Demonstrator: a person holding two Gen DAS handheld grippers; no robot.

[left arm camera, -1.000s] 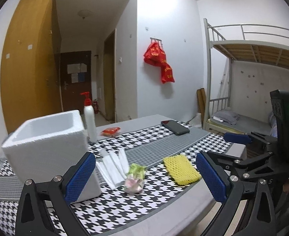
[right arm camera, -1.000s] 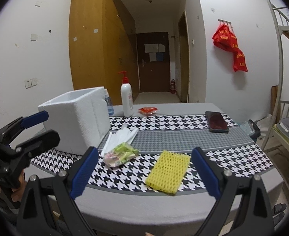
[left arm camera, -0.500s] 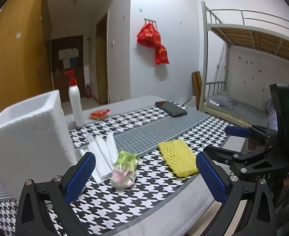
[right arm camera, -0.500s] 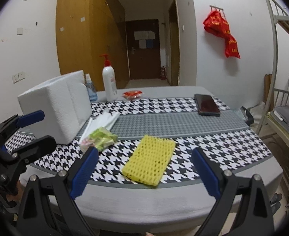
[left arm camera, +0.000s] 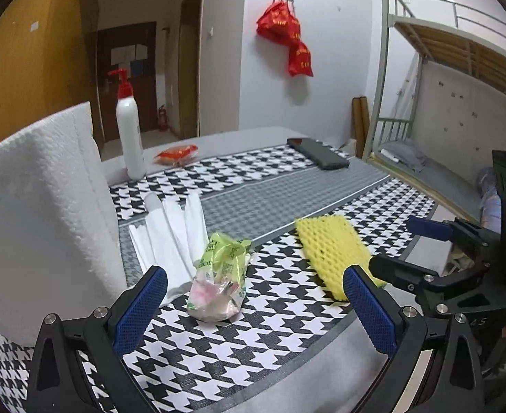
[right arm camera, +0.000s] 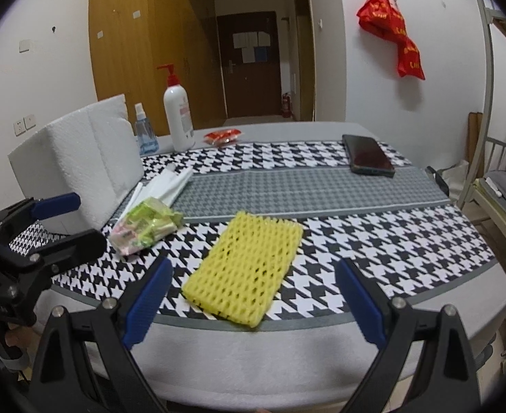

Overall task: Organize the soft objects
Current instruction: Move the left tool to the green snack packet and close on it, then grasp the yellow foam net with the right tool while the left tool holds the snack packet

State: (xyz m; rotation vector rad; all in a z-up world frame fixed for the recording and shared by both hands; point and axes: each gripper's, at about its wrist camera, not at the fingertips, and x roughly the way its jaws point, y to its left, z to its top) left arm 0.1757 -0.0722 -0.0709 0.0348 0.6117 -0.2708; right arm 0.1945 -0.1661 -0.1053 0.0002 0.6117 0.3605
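Note:
A yellow foam net sleeve (right arm camera: 246, 268) (left arm camera: 333, 249) lies flat near the table's front edge. To its left sits a crumpled green and pink plastic bag (left arm camera: 220, 277) (right arm camera: 142, 225), partly on a folded white plastic sheet (left arm camera: 173, 237) (right arm camera: 165, 186). A white foam box (left arm camera: 35, 213) (right arm camera: 77, 165) stands at the left. My left gripper (left arm camera: 256, 304) hangs open just short of the bag. Over the front edge, facing the yellow sleeve, my right gripper (right arm camera: 253, 301) is open and holds nothing.
A houndstooth cloth (right arm camera: 373, 237) covers the table. At the back stand a white pump bottle (right arm camera: 177, 117), a small blue spray bottle (right arm camera: 144, 134), a red packet (right arm camera: 223, 136) and a dark phone (right arm camera: 368, 155). A bunk bed (left arm camera: 442, 79) stands to the right.
Both grippers have come closer to the table and lower: the left toward the plastic bag, the right toward the yellow sleeve. Both stay open; nothing on the table has moved.

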